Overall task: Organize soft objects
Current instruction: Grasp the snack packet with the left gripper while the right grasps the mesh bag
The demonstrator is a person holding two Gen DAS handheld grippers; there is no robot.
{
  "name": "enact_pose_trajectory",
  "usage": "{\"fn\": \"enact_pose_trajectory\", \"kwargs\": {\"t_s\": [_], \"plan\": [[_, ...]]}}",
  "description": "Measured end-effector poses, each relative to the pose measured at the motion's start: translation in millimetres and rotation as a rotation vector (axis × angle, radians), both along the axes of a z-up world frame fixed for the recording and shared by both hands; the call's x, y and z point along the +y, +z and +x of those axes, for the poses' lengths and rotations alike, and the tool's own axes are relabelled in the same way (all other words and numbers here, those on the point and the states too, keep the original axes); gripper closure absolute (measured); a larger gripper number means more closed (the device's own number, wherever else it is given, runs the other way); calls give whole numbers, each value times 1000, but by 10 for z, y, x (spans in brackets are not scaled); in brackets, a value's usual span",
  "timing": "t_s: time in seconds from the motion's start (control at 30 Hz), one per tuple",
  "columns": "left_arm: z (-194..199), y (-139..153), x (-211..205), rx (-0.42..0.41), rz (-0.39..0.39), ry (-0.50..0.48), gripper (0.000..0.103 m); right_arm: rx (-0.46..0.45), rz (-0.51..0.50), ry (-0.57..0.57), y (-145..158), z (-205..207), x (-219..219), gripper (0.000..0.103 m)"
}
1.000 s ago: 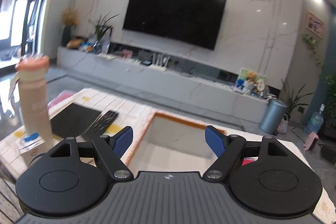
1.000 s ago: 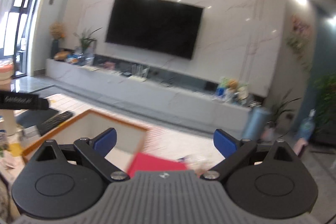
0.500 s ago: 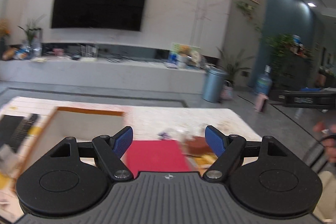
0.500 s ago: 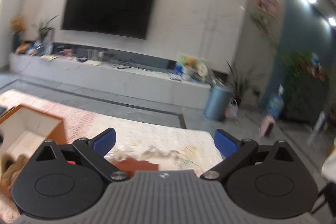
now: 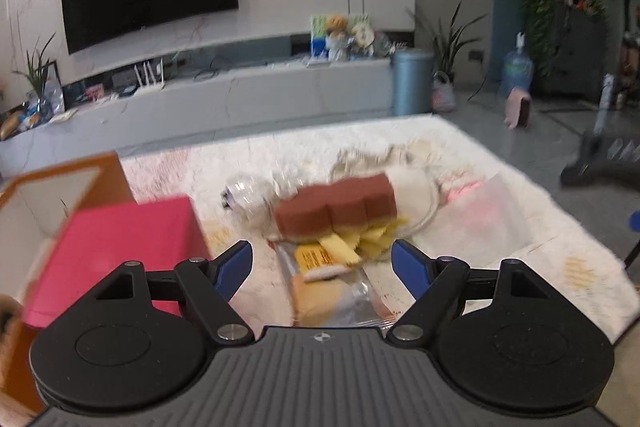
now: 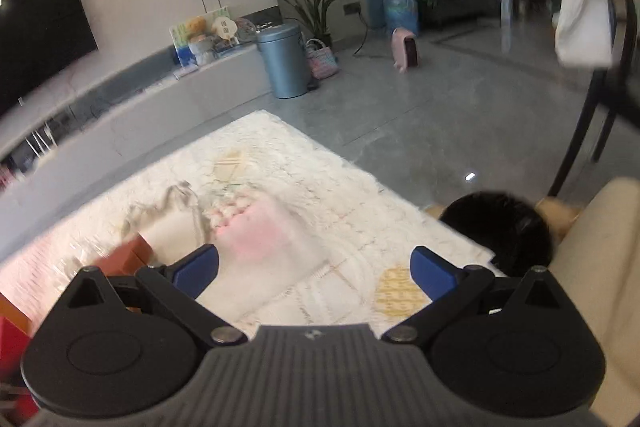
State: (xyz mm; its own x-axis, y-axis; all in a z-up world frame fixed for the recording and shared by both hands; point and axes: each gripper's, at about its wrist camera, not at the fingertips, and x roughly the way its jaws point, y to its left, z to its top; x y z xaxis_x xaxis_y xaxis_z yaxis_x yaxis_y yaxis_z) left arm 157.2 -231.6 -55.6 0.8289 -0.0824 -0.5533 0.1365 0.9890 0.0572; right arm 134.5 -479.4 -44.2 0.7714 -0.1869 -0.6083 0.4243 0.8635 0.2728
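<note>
Clutter lies ahead of both my grippers on a shaggy white cloth [image 5: 460, 143] that covers the desk. My left gripper [image 5: 322, 261] hangs over it with its blue fingers spread wide and nothing between them. Just past its fingertips lies a brown-topped sponge [image 5: 338, 205] with a yellow underside, and some crumpled clear plastic [image 5: 250, 197] touches its left end. Nearer to me, between the fingers in the picture, a clear wrapped packet [image 5: 320, 281] with an orange label lies flat on the cloth. On the left a pink box [image 5: 120, 243] sits in front of an open orange-rimmed box [image 5: 60, 187] with a pale inside. My right gripper [image 6: 314, 267] is likewise spread open and empty, held above the cloth. Ahead of its left finger lies a translucent white pouch [image 6: 264, 247] holding something pink, too blurred to name, and a beige drawstring bag [image 6: 160, 211] lies just beyond it. To the right, off the edge of the cloth, a black furry thing [image 6: 500, 231] rests against a cream cushion [image 6: 592, 267].
</note>
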Motion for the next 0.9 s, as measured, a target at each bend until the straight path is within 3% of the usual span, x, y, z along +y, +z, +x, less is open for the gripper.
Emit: {"fn": "enact_pose_trajectory", "kwargs": {"t_s": [0.07, 0.17, 0.27, 0.4, 0.57, 0.63, 0.77, 0.9], "plan": [[68, -168, -53, 17, 31, -6, 10, 17, 11, 17, -55, 73, 13, 3], [141, -349, -82, 24, 94, 10, 10, 62, -87, 67, -138, 197, 211, 3], [130, -426, -79, -19, 118, 19, 10, 120, -197, 123, -234, 298, 351, 3], [170, -476, -148, -62, 158, 37, 9, 199, -246, 141, -408, 454, 421, 3], [242, -516, -276, -17, 112, 101, 9, 219, -293, 141, -465, 480, 457, 3], [252, -532, -355, -38, 105, 145, 9, 217, -300, 122, -453, 470, 467, 3], [287, -611, -412, -63, 146, 227, 9, 216, -295, 116, -462, 479, 548, 3], [291, -651, -267, -33, 69, 244, 6, 222, -276, 149, -538, 545, 695, 3]]}}
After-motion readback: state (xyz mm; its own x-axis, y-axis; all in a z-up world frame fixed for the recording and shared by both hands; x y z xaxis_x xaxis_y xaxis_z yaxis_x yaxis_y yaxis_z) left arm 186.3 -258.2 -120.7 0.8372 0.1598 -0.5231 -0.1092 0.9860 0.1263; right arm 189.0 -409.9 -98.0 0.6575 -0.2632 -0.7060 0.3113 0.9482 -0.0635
